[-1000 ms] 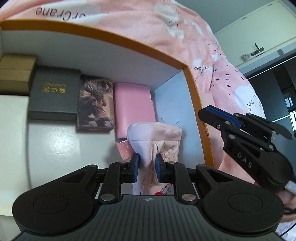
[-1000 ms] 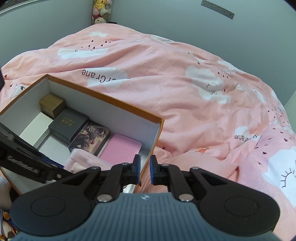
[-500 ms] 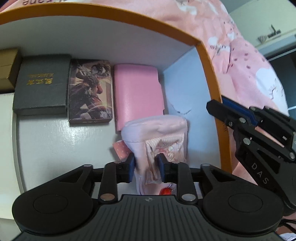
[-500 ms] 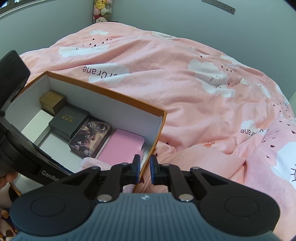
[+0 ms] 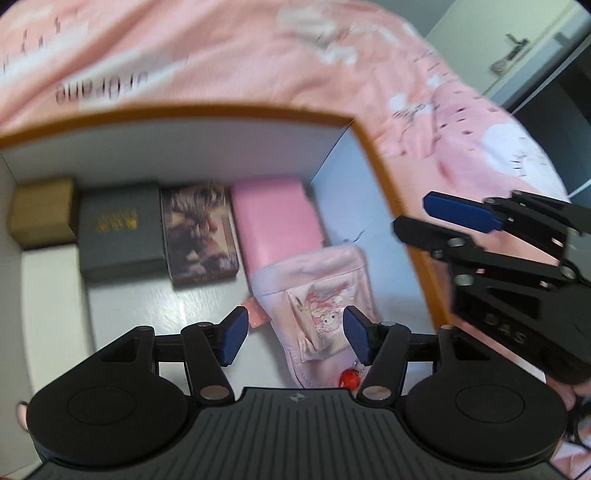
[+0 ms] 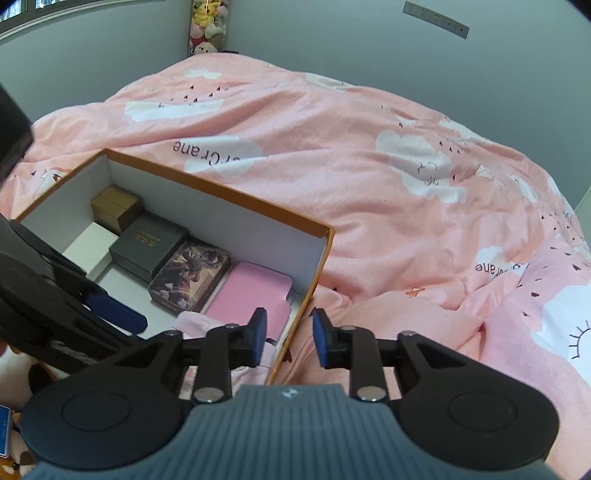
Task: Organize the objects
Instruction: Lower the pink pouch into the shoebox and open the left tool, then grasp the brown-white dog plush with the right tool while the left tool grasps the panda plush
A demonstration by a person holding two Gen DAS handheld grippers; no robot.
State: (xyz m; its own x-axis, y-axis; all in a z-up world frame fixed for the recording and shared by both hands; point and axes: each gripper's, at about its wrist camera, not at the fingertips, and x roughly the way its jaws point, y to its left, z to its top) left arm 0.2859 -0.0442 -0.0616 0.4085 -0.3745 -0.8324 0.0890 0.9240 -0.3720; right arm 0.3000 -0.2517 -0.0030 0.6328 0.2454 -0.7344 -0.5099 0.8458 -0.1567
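An orange-rimmed white box (image 5: 373,147) lies on the pink bed. Inside, in a row, are a tan box (image 5: 42,212), a dark grey box (image 5: 118,230), a picture card box (image 5: 199,232) and a pink case (image 5: 273,221). A pink fabric pouch (image 5: 317,295) with a red charm lies on the box floor by the right wall. My left gripper (image 5: 293,334) is open above it, one finger on each side, apart from it. My right gripper (image 6: 288,338) is open and straddles the box's right wall (image 6: 314,273); it also shows in the left wrist view (image 5: 443,221).
The pink cloud-print duvet (image 6: 406,184) surrounds the box. Plush toys (image 6: 207,26) stand in the far corner by the grey wall. A white slab (image 5: 51,291) lies at the box's left side. A cupboard door (image 5: 517,48) shows at the far right.
My left gripper opened and let go of the pink pouch, which now lies in the box. My right gripper opened off the box wall. The left camera pulled back.
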